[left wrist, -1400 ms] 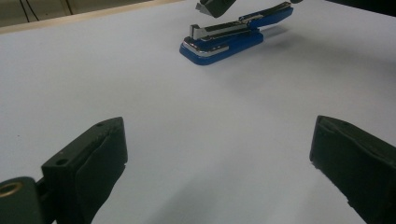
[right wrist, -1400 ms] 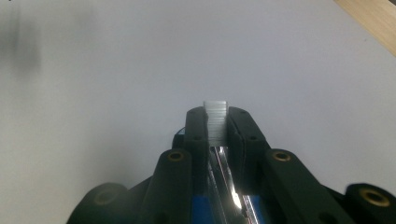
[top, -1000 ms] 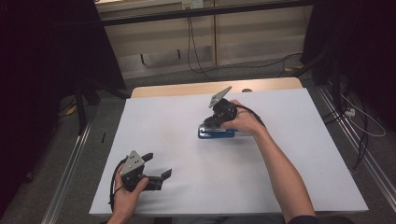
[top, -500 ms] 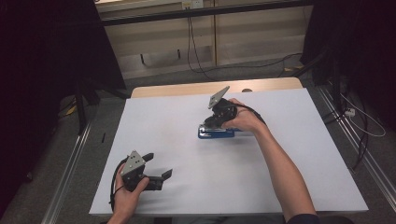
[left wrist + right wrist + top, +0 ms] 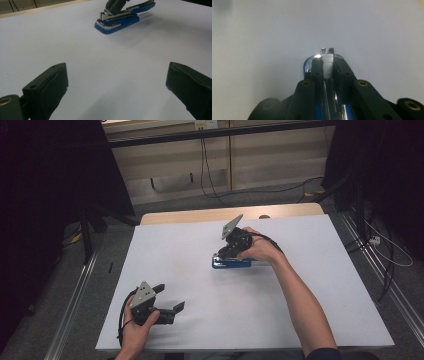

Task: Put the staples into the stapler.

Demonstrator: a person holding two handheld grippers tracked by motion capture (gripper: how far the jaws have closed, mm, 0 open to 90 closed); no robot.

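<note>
A blue stapler (image 5: 231,263) (image 5: 120,20) lies on the white table top (image 5: 300,290), a little behind the middle. My right gripper (image 5: 222,254) (image 5: 328,62) comes down on its front end, jaws shut on the metal staple channel (image 5: 327,65) from both sides. In the left gripper view the right gripper (image 5: 112,8) sits on the stapler's chrome nose, and the blue top arm rises behind it. My left gripper (image 5: 170,296) (image 5: 116,82) rests near the table's front left, jaws wide open with bare table between them, pointing toward the stapler.
A strip of bare wood (image 5: 200,215) runs along the table's back edge. Metal rails (image 5: 75,300) flank the table on the floor at both sides, and cables (image 5: 385,250) trail at the right. Dark curtains stand behind.
</note>
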